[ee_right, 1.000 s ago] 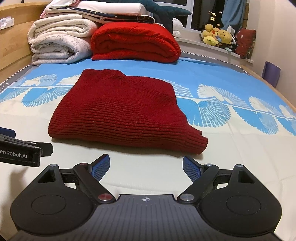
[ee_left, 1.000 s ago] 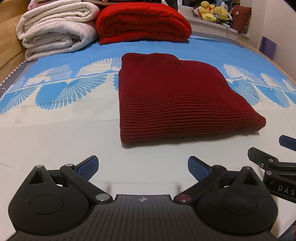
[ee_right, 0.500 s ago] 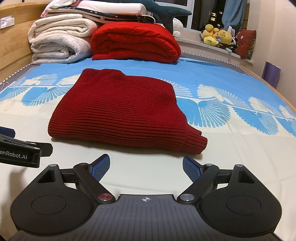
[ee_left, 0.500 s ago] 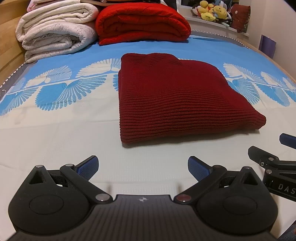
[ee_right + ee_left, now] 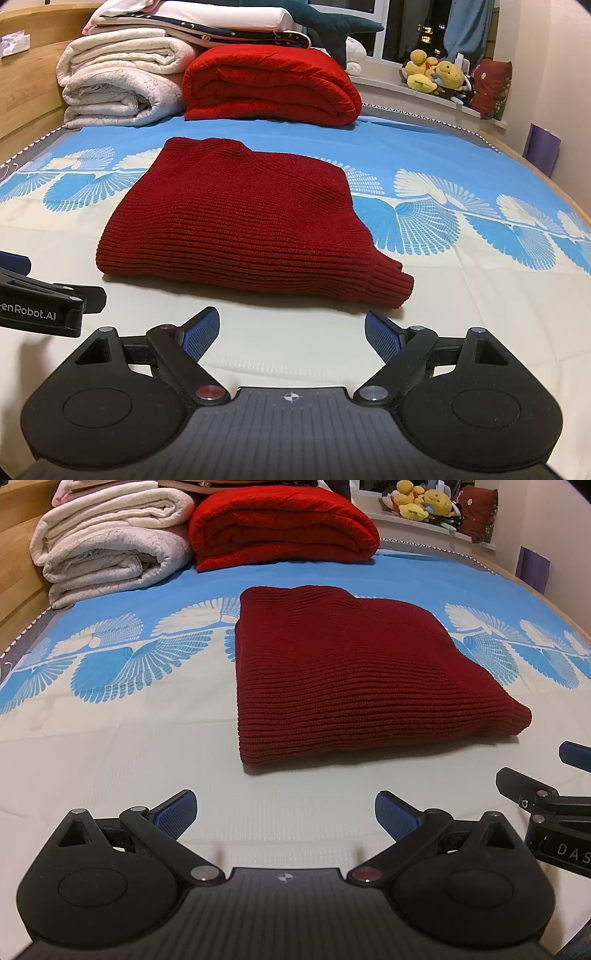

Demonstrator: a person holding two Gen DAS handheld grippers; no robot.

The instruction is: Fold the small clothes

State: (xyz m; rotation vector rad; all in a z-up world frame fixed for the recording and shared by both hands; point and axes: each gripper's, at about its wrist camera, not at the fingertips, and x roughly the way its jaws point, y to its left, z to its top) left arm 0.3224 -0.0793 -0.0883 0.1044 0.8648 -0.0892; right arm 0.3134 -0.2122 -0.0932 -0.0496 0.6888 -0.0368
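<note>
Two grippers: left gripper [image 5: 284, 812] and right gripper [image 5: 291, 334] both stand with jaws spread wide, nothing between the blue pads, neither touching cloth.
Tool position: each hangs over the bare pale sheet near the front edge of the bed [image 5: 110, 757], just short of the sweater; the two sit side by side, each showing at the margin of the other's view.
Change: none found against the pictures of a second ago; grippers, sweater and bedding all lie as they did.
Meaning for task: judged a pause with the garment released; the fold looks complete or very nearly so, with no edge left in hand.
Task item: dark red knitted sweater [image 5: 243, 218], folded into a compact, roughly rectangular packet, flat on the sheet about midway across the bed.
Long axis: runs from the front edge toward the head of the bed, skewed slightly, so the right-hand near corner [image 5: 391, 286], a ribbed hem or cuff, juts nearest the right gripper.
Beyond: red blanket [image 5: 269, 88] and white quilts [image 5: 118, 92] stacked at the head edge, well apart from the sweater.
</note>
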